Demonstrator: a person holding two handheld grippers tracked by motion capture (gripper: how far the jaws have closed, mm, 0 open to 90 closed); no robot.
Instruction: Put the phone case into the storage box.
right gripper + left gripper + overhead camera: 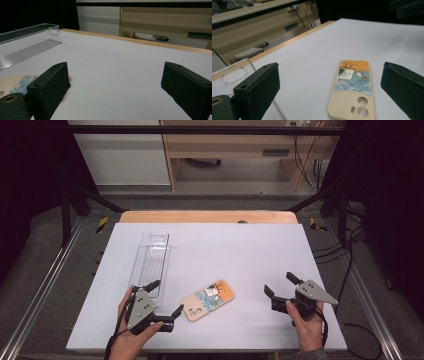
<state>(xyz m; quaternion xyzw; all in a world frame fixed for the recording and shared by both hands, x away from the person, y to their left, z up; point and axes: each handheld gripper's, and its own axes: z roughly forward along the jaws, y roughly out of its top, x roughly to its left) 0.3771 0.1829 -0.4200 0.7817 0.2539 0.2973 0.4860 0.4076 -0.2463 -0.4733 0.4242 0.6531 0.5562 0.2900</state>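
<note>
A phone case (207,299) lies flat on the white table (225,250), printed side up, toward the near edge and a little left of the middle. It sits at a slant, its camera cut-outs toward the left gripper and its orange end pointing up and to the right. Nothing touches it.

The left gripper (165,297) is held low over the table at the case's near-left. Its jaws stand wide apart and empty; one tip sits just beside the case's cut-out end, the other close to the near end of a clear tray (152,260). In the left gripper view (329,92) the case (353,90) lies between the two jaws, ahead of them, with bare table on either side of it.

The tray lies lengthwise toward the far edge, on the left part of the table, near its left edge. Its near end is just beside the left hand (132,320).

The right gripper (280,285) is held at the near right, well apart from the case, jaws spread wide with nothing between them. In the right gripper view (115,85) a corner of the case (12,85) peeks past one jaw, and open table runs to the wooden far edge (150,43).

The middle, the far half and the right side of the table are bare, so there is room in those directions; a strip of bare table separates the case from the near edge.
</note>
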